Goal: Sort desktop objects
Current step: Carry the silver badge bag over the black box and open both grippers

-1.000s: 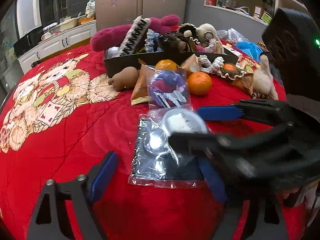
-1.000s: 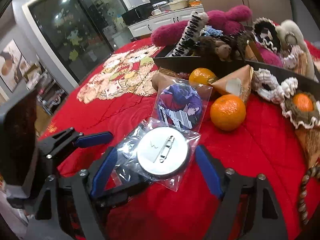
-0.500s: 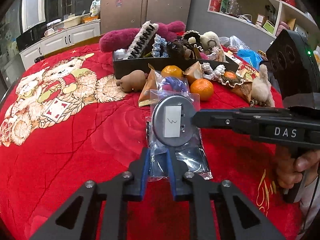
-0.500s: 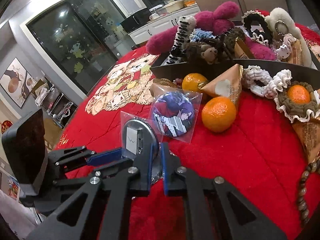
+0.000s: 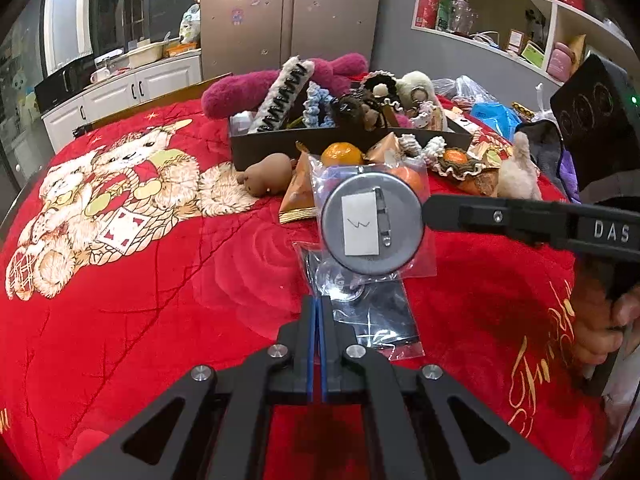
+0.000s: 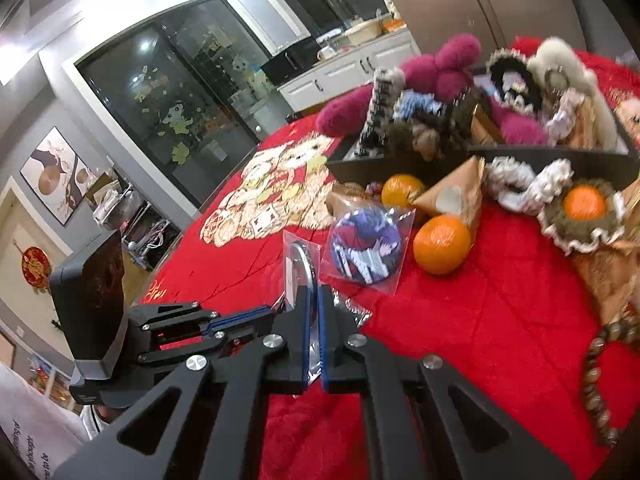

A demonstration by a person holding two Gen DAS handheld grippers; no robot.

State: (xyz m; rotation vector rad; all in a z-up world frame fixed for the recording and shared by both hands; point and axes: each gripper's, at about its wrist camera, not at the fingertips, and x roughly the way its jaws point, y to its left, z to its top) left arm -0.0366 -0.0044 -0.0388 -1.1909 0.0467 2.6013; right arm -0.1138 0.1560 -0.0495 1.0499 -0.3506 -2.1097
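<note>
Badge point(image 5: 372, 228): we judge it light, stiff, bag slippery.
Right gripper point(image 6: 314, 320): pinching its edge (bagged).
Left gripper point(image 5: 319, 344): pressed together, empty.

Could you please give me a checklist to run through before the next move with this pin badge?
1. Right gripper grip: ok, shut on the bag of the pin badge, which is held on edge, off the cloth.
2. Left gripper: shut at the edge of the dark packet; whether it pinches it, cannot tell.
3. Room in the black tray: not ok, heaped with plush toys and clips.
4. Straight path to the tray: not ok, an orange and the printed badge lie in front.
</note>
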